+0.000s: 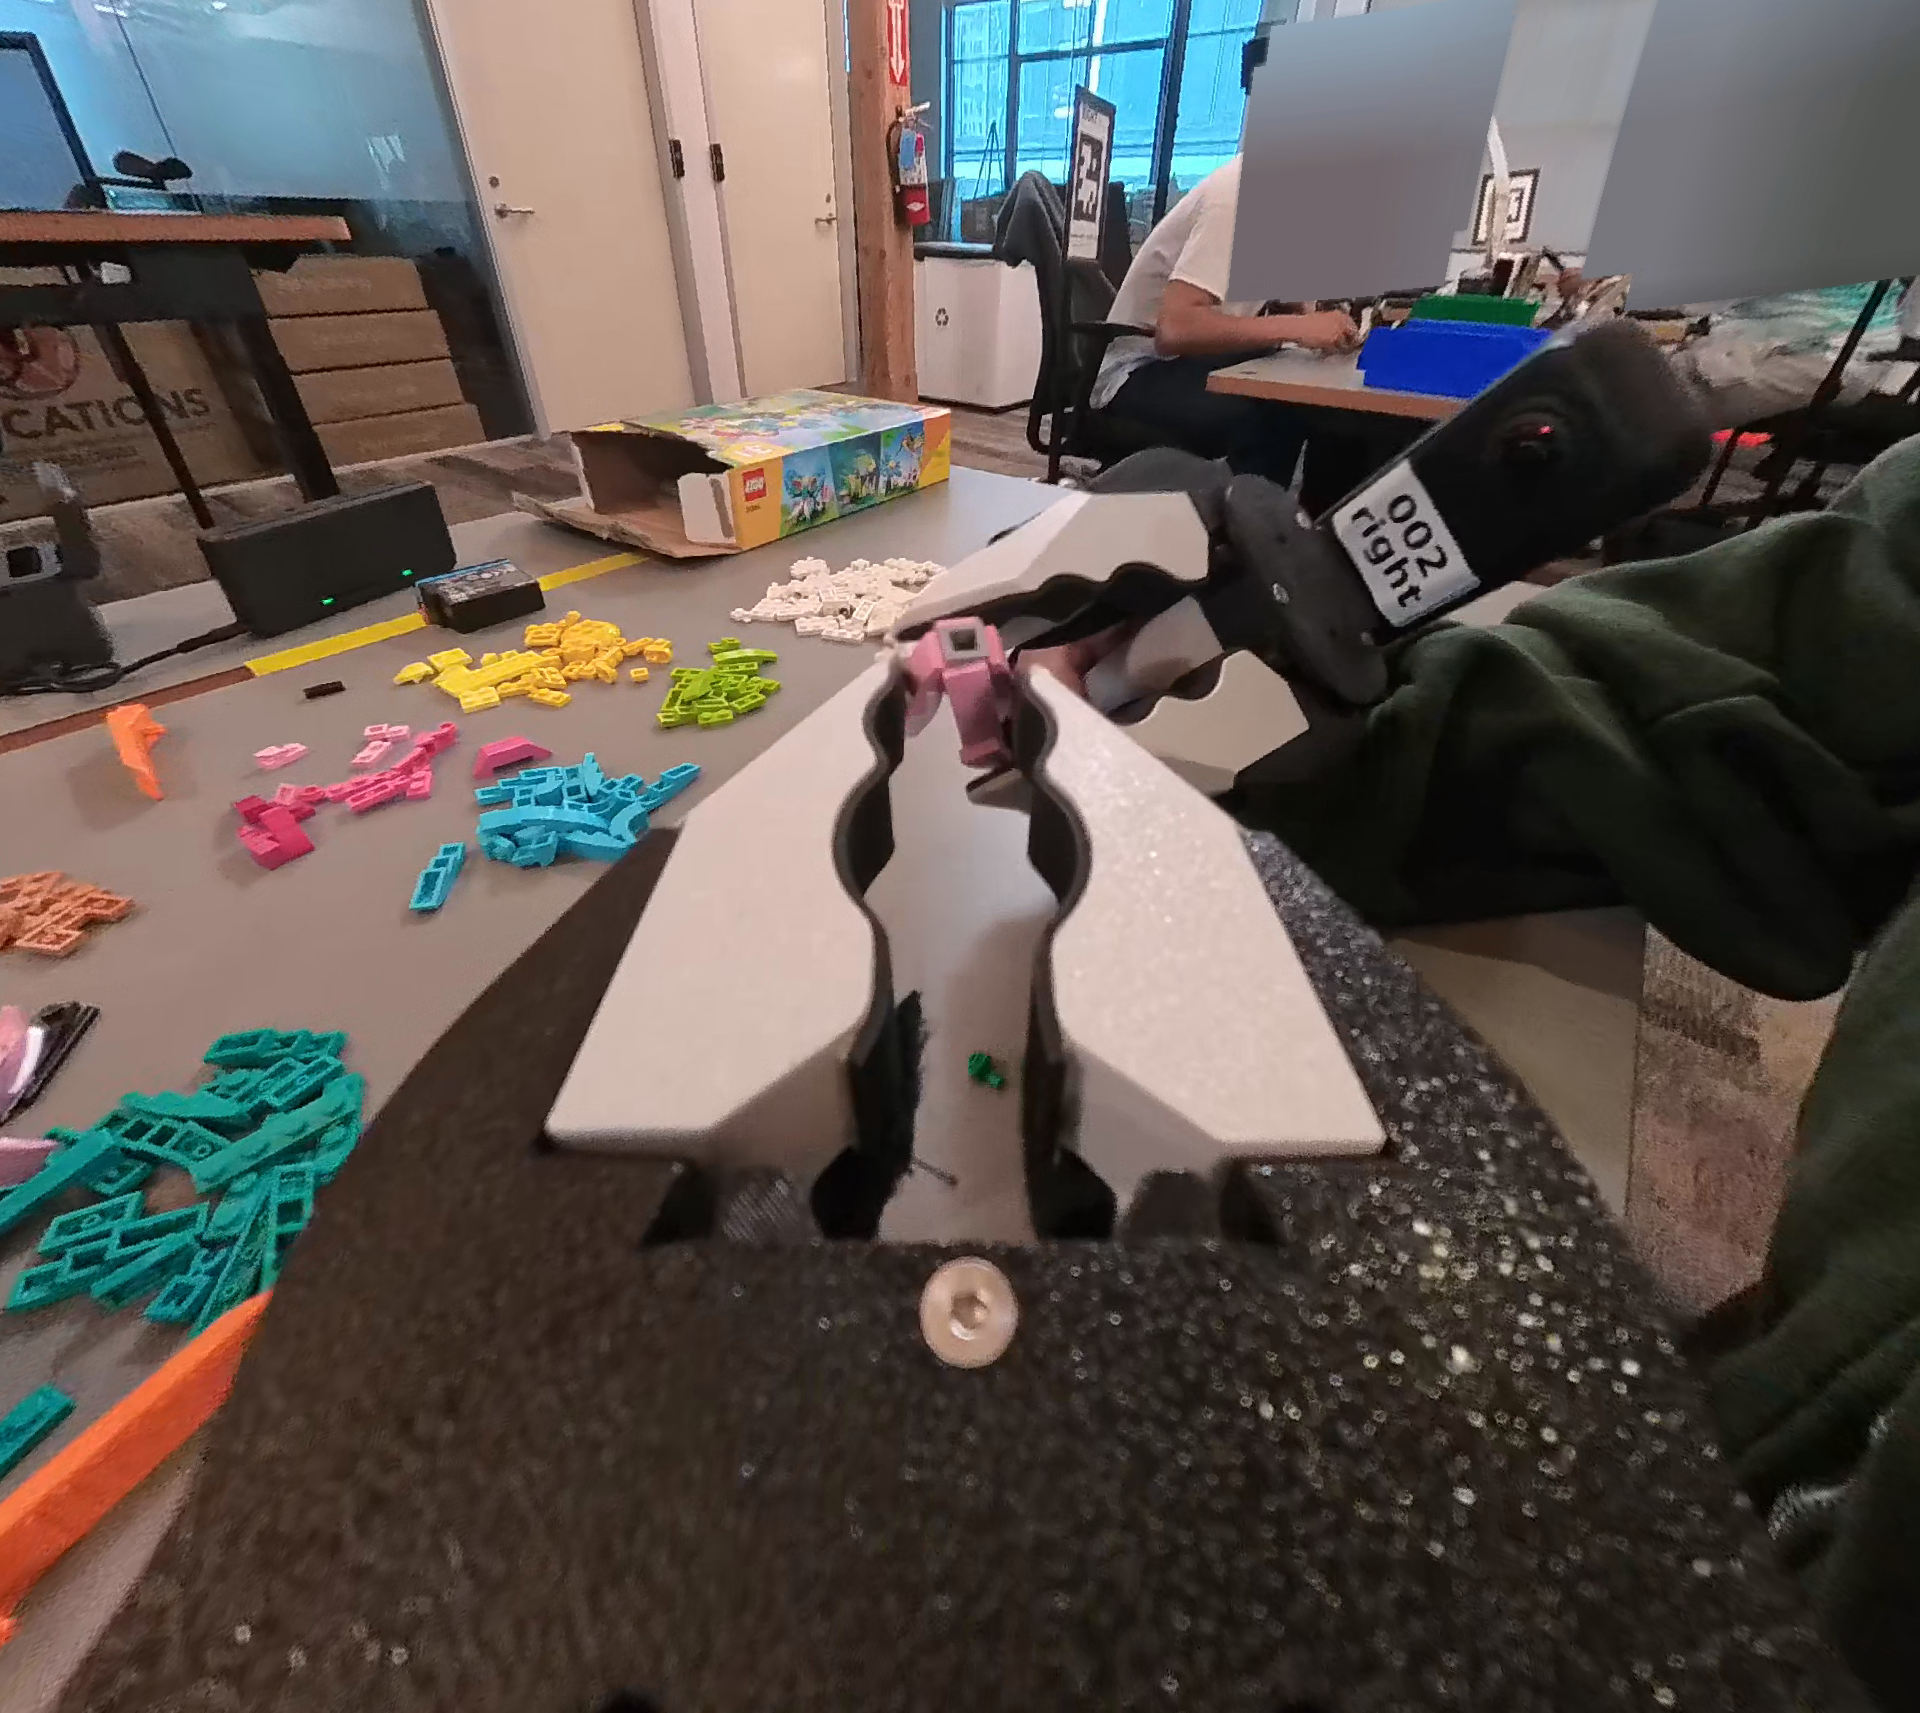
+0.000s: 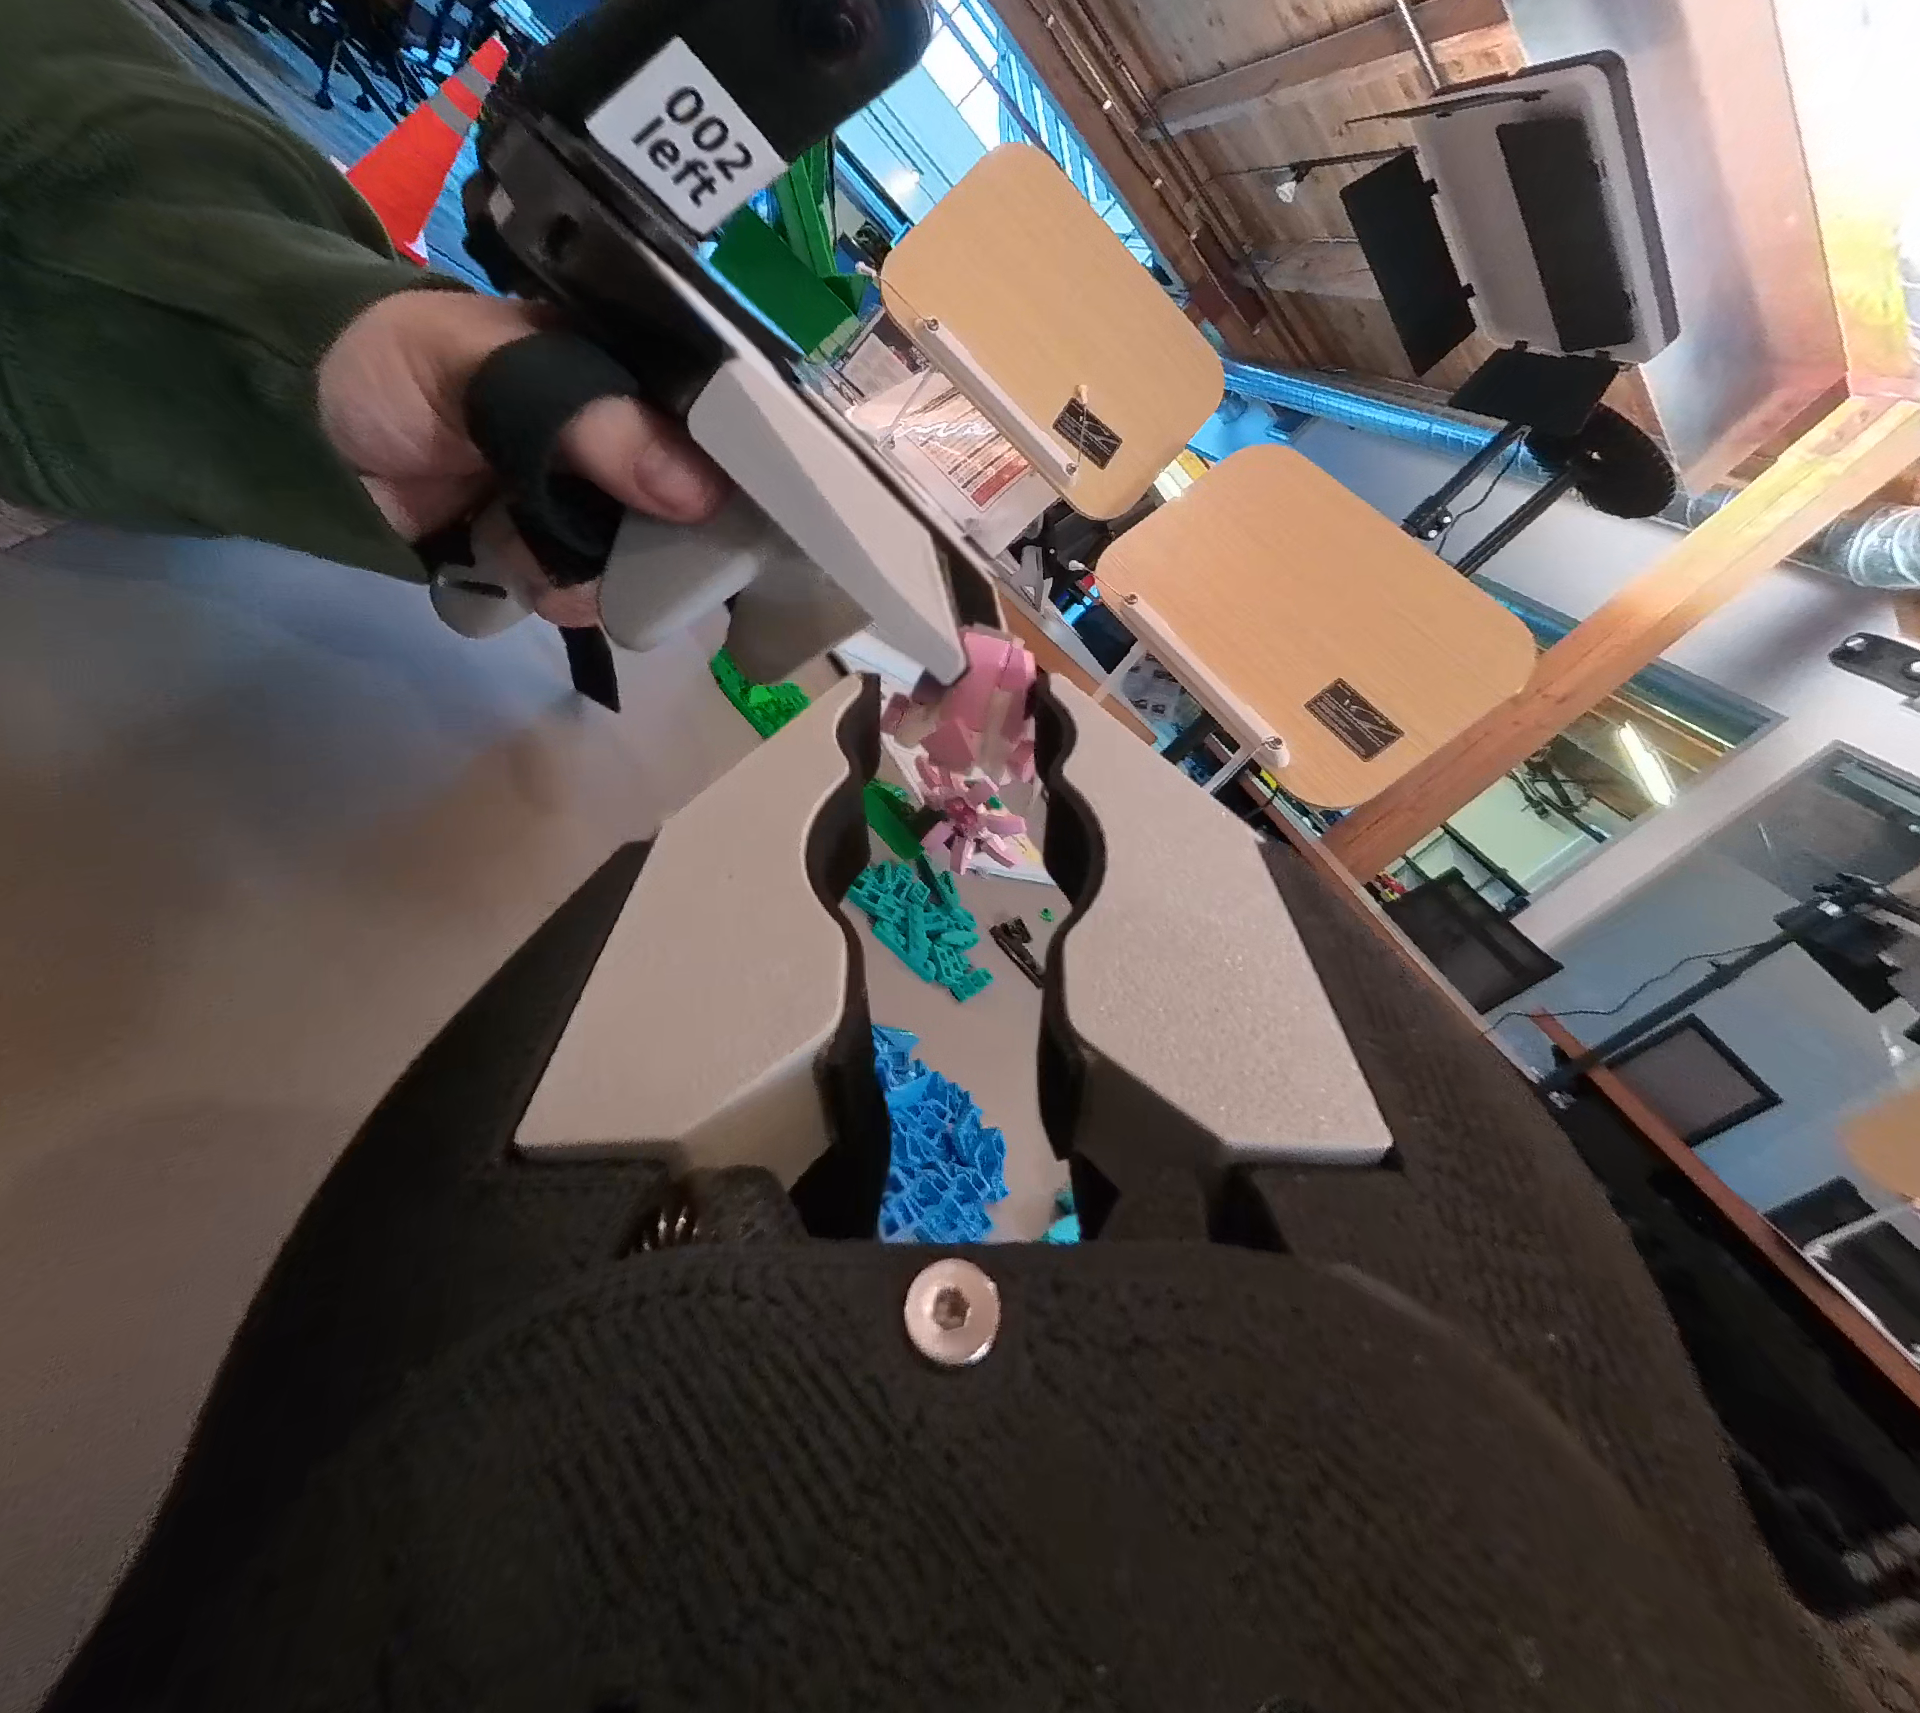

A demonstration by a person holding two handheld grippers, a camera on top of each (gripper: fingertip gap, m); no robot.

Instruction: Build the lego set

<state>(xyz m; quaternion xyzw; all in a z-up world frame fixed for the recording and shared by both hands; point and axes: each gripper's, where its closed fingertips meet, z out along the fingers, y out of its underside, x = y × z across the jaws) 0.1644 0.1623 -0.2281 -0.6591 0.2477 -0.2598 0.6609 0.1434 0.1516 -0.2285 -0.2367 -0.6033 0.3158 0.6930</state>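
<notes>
A small pink brick assembly [image 1: 971, 697] with a grey square stud on top is held in the air above the grey table [image 1: 312, 957]. My left gripper [image 1: 961, 687] is shut on it at its tips. My right gripper [image 1: 977, 640] comes in from the right and closes on the same assembly from above. In the right wrist view the pink assembly [image 2: 987, 707] sits between my right gripper's tips [image 2: 951, 697], and my left gripper [image 2: 925, 661] reaches it from the upper left, held by a hand in a green sleeve.
Sorted brick piles lie on the table: teal [image 1: 208, 1175], light blue [image 1: 571, 811], pink [image 1: 343, 790], yellow [image 1: 530, 666], lime [image 1: 717, 692], white [image 1: 842, 598]. An opened set box [image 1: 769, 468] lies behind. A built pink flower [image 2: 977, 822] lies below. Only a small space, under 4 cm, lies between the two pairs of fingers. Both grippers' tips are roughly 20 cm from the built pink flower [image 2: 977, 822].
</notes>
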